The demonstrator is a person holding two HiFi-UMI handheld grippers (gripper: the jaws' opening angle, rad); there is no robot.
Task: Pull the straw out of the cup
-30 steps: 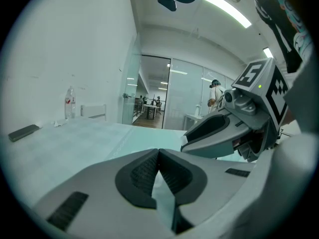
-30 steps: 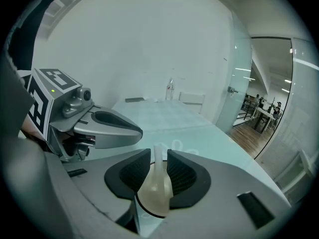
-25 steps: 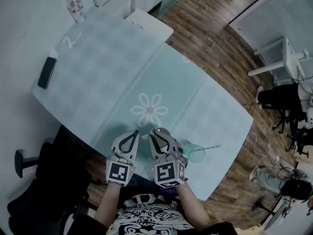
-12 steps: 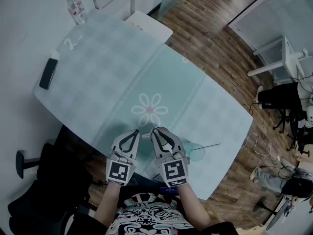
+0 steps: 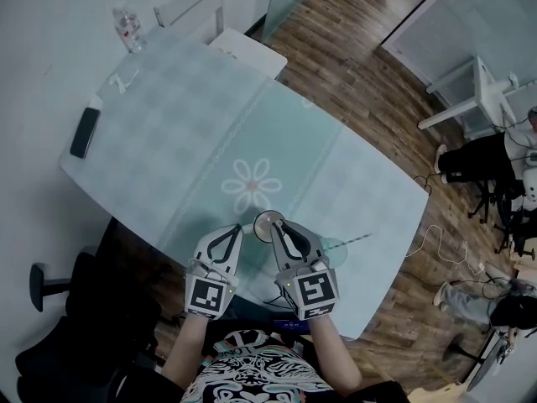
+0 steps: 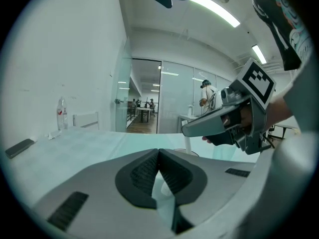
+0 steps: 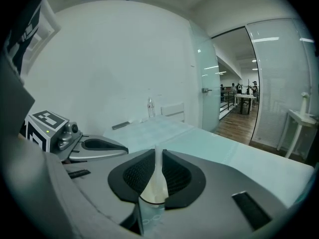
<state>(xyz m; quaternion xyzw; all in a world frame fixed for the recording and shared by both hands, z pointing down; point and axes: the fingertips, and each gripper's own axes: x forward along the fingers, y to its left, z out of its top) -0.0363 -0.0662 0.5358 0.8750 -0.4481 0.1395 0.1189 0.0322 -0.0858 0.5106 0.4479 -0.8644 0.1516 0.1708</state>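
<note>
Teal glass tops the table [image 5: 159, 116], with a pale flower pattern [image 5: 250, 185] near its middle. At the near edge the two claws sit side by side, just apart.

The right claw [image 5: 277, 227] is closed on the straw [image 7: 158, 166]. In the right gripper view the pale, translucent straw stands upright, pinched between the two dark pads. It runs down to the clear cup [image 5: 257, 222] below them. In the head view the cup shows as a round clear rim right at the right claw's tips, just on the near side of the flower pattern. The left gripper view shows the straw as a white upright strip between the right claw and the cup's oval rim below it, so the straw is not yet out.

The left claw [image 5: 234, 230] is closed with nothing between its pads, just left of the cup.

To the right of the right claw a darker teal patch [image 5: 333, 245] lies on the table, cup-shaped with a thin line trailing right. I cannot tell whether it is a shadow or a thing.

At the far left of the table are a dark phone [image 5: 84, 133] and a water bottle [image 5: 126, 28]. Wooden floor [image 5: 352, 49] shows beyond the table's far right edge.
</note>
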